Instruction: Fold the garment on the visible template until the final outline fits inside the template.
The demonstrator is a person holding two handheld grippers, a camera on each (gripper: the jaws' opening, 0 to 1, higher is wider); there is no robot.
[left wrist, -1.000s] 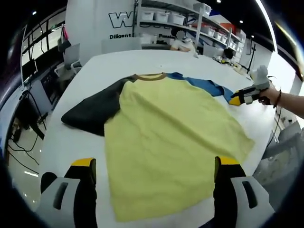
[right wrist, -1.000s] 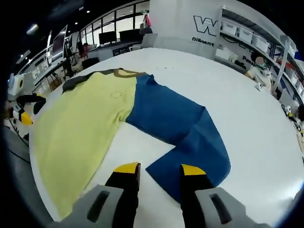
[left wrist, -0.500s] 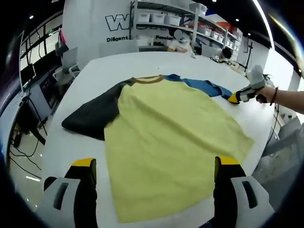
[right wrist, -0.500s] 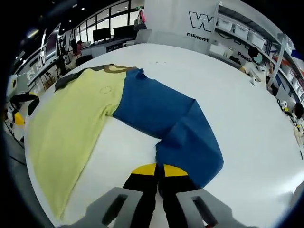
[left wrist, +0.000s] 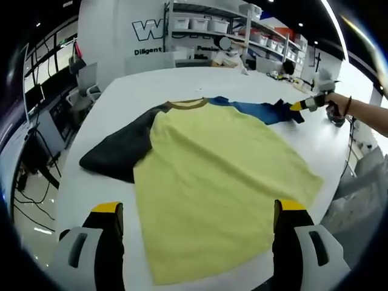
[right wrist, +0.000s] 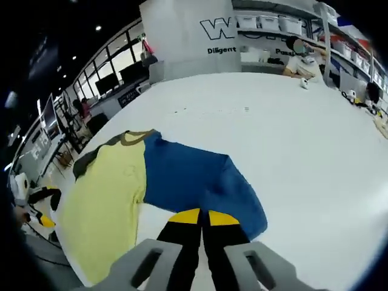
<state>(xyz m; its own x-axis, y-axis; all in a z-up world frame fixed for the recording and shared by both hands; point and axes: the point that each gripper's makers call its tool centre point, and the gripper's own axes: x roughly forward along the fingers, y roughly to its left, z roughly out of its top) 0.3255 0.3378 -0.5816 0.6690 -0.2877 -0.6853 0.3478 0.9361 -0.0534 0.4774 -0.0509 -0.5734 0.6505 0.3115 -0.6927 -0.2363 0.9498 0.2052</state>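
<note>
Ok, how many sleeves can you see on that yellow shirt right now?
2. The dark grey fabric sleeve lies flat on the white table; the blue fabric sleeve is pinched at its end by the right gripper.

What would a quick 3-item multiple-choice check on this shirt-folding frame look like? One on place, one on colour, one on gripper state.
1. Where does the right gripper meet the shirt?
A. at the collar
B. at the end of the blue sleeve
C. at the bottom hem

2. What colour is the sleeve opposite the blue sleeve?
A. black
B. red
C. white

3. How does the left gripper stand?
A. shut on the hem
B. shut on the collar
C. open, holding nothing

Answers:
1 B: in the right gripper view the yellow-tipped jaws close on the sleeve's end, and the left gripper view shows the same grip at the table's far side.
2 A: the black sleeve lies spread beside the yellow body.
3 C: its jaws stand wide apart above the hem, with no cloth between them.
</note>
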